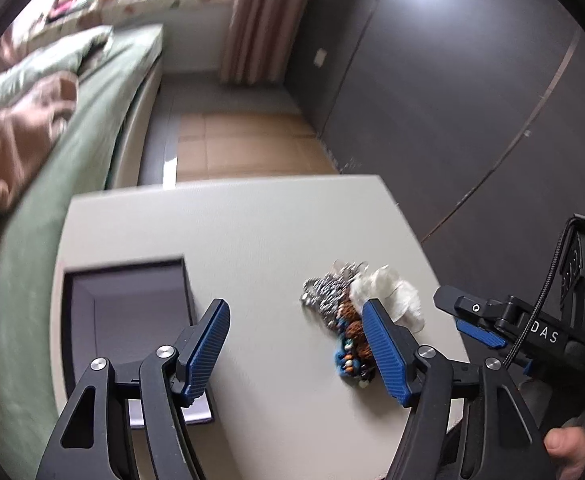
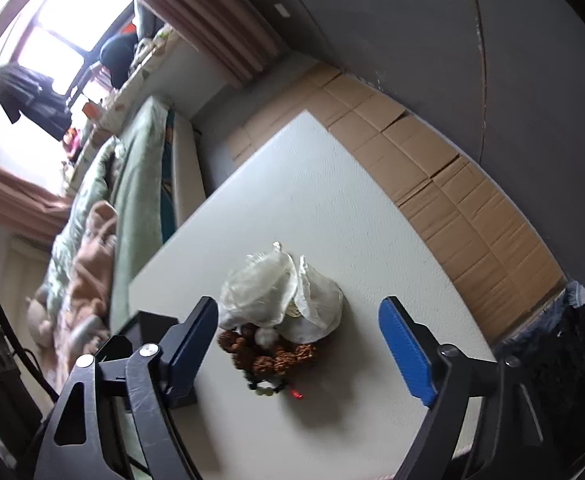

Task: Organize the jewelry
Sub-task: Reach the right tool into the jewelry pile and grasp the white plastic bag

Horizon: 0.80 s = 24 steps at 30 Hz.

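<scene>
A pile of jewelry lies on the white table (image 1: 252, 220): a silver chain (image 1: 324, 292), brown bead bracelets (image 1: 352, 324) and small white pouches (image 1: 392, 296). In the right wrist view the pouches (image 2: 280, 296) lie behind the brown beads (image 2: 272, 354). An open dark box (image 1: 128, 308) stands at the table's left. My left gripper (image 1: 296, 312) is open and empty above the table, between box and pile. My right gripper (image 2: 300, 312) is open and empty, its jaws either side of the pile; it also shows in the left wrist view (image 1: 472, 320).
A bed with green sheet (image 1: 72, 152) and blankets runs along the table's left. Cardboard (image 2: 452, 184) covers the floor beyond the table. A dark wall (image 1: 452, 80) stands to the right. The box corner (image 2: 156, 332) shows behind my right gripper's left finger.
</scene>
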Available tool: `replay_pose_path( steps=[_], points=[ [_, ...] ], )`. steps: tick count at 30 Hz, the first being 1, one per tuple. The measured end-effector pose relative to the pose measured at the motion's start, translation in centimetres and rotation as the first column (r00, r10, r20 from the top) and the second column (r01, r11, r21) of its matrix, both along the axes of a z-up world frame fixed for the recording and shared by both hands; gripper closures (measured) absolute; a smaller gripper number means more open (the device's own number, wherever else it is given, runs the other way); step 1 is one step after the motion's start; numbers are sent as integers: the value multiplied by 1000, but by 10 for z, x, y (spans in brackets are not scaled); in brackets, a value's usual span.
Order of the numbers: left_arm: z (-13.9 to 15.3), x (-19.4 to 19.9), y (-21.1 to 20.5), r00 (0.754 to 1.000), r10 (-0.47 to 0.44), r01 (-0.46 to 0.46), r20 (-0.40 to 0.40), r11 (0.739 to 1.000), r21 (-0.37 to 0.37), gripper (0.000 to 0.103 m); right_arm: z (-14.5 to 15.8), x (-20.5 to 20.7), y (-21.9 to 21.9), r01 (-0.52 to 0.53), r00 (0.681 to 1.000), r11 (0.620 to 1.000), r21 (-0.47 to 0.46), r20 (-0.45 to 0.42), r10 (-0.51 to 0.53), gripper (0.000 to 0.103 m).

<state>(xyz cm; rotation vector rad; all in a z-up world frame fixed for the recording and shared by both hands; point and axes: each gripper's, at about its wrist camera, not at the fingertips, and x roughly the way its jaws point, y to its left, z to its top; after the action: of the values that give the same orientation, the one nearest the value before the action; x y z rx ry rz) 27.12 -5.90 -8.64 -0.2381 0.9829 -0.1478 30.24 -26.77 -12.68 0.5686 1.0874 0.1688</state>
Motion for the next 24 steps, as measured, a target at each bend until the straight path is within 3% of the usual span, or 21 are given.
replay_pose_path(
  steps=[6, 12, 16, 17, 24],
  points=[
    [-14, 5, 13, 998, 37, -38, -48, 999, -26, 35, -18, 12, 9, -9, 999, 1000, -21, -33, 8, 26],
    [-18, 6, 17, 998, 42, -44, -52, 999, -25, 36, -37, 22, 23, -34, 996, 999, -2, -78, 34, 48],
    [-21, 6, 16, 997, 40, -42, -60, 999, -32, 36, -37, 23, 24, -18, 997, 999, -47, -69, 15, 82],
    [-21, 6, 16, 997, 39, -42, -63, 999, -33, 36, -36, 22, 22, -14, 998, 999, -32, -58, 12, 96],
    [-22, 10, 13, 997, 41, -42, -59, 999, -21, 36, -13, 7, 6, 11, 999, 1000, 12, 34, -11, 99]
  ],
)
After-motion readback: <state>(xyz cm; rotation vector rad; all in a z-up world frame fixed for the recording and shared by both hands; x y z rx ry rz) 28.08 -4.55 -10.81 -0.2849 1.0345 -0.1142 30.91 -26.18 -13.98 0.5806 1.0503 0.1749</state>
